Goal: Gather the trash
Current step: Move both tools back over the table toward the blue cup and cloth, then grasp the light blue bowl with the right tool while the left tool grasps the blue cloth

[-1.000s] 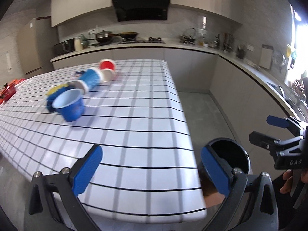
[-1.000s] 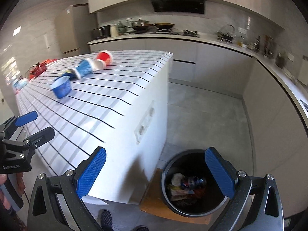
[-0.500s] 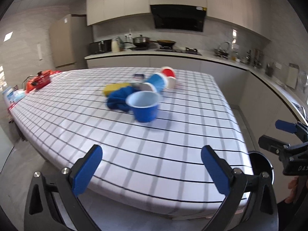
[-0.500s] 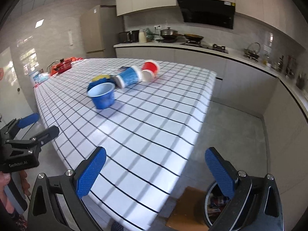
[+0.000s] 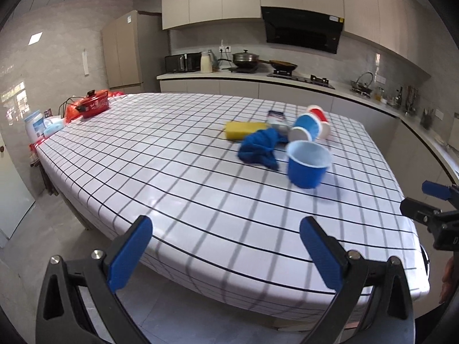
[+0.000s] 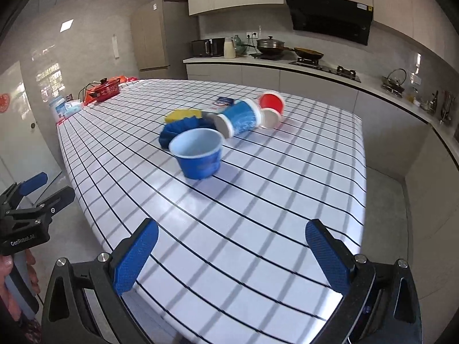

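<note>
We hold both claws spread wide and empty off the near edge of the surface (image 6: 287, 200): the left claw (image 5: 226, 253) by the near left stretch, the right claw (image 6: 232, 253) nearer the right corner.

The trash sits in a cluster toward the far right part of the surface, well apart from us. Closest is the upright blue cup (image 6: 198, 153), open mouth up; from here its inside looks empty, though we cannot see the bottom. We judge it light, thin-walled and easy to crush or tip, so we would pinch it across the rim or wall with a gentle squeeze. Behind it a taller blue cup (image 6: 241, 116) lies on its side, its base toward us, and a red cup (image 6: 271, 104) lies tipped beside it; both should roll if nudged, so a grip across the body seems safest.

The blue cloth (image 5: 259, 147) is soft and crumpled, touching or just beside the yellow sponge (image 5: 243, 130). We cannot tell whether those count as trash.
</note>
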A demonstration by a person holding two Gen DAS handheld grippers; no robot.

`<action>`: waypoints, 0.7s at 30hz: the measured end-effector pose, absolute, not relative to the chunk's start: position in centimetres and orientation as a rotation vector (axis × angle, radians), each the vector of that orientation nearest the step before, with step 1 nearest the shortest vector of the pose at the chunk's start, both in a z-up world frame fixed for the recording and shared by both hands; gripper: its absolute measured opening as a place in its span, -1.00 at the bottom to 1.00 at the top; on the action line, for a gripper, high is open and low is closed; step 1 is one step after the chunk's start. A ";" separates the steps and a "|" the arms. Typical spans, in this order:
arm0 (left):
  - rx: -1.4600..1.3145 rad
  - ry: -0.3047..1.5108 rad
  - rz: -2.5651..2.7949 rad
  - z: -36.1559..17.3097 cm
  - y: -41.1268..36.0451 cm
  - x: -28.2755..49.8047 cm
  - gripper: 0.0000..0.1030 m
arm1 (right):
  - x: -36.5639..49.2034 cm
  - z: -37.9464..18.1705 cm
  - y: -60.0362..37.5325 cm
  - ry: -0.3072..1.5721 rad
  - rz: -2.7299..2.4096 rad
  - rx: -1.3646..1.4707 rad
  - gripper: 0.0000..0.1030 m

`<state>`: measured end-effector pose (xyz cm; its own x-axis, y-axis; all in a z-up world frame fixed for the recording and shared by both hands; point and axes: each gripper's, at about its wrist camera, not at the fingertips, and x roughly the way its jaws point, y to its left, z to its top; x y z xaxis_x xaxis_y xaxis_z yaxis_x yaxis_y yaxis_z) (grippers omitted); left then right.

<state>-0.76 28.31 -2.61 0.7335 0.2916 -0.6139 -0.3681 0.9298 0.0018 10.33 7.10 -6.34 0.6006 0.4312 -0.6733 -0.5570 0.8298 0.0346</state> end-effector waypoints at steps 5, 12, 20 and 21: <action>-0.168 0.669 0.350 -3.3 31.5 0.3 1.00 | 11.6 -7.0 11.0 0.732 0.585 -0.197 1.00; -0.155 0.687 0.329 -4.4 34.6 3.0 1.00 | 13.9 -8.1 15.2 0.744 0.573 -0.206 1.00; -0.173 0.734 0.306 -5.7 36.8 6.5 1.00 | 17.9 -10.4 19.5 0.784 0.558 -0.231 1.00; -0.173 0.739 0.303 -6.0 36.9 6.9 1.00 | 18.4 -10.7 19.8 0.790 0.552 -0.227 1.00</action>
